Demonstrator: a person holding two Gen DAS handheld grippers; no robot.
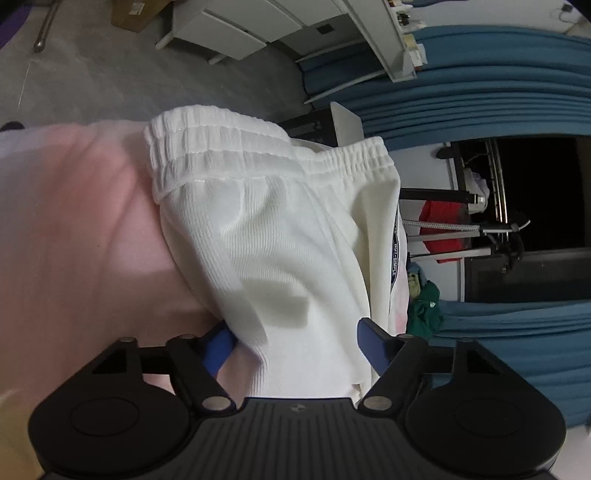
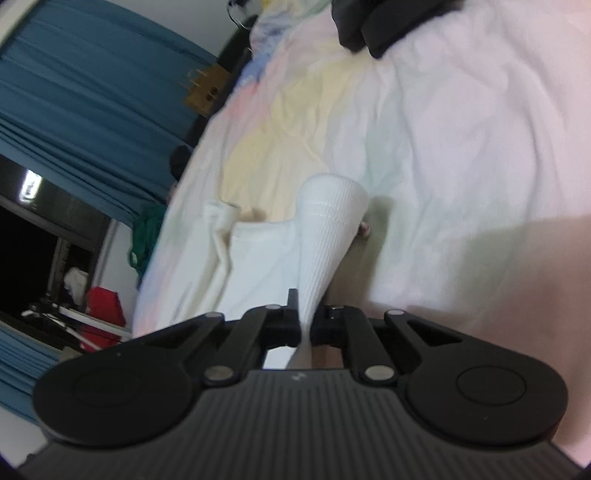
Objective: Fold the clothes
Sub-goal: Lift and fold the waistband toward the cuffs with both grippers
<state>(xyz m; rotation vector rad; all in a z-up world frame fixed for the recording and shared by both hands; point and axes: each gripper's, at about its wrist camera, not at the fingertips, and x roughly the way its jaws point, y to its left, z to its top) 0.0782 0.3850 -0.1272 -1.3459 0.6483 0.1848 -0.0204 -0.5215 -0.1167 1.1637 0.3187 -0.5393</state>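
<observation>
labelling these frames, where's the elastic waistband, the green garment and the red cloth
elastic waistband (image 1: 207,147), left wrist view, gathered ribbing
green garment (image 1: 424,308), left wrist view, crumpled middle
red cloth (image 2: 101,308), right wrist view, its flat front

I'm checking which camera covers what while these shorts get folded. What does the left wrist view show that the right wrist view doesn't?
Only the left wrist view shows the white shorts' elastic waistband, a white drawer cabinet and the open left gripper straddling the fabric. Only the right wrist view shows the right gripper shut on a ribbed fold of the shorts, plus a dark garment farther up the pastel bedsheet. Both show the shorts, the sheet, the blue curtains and something red.
</observation>
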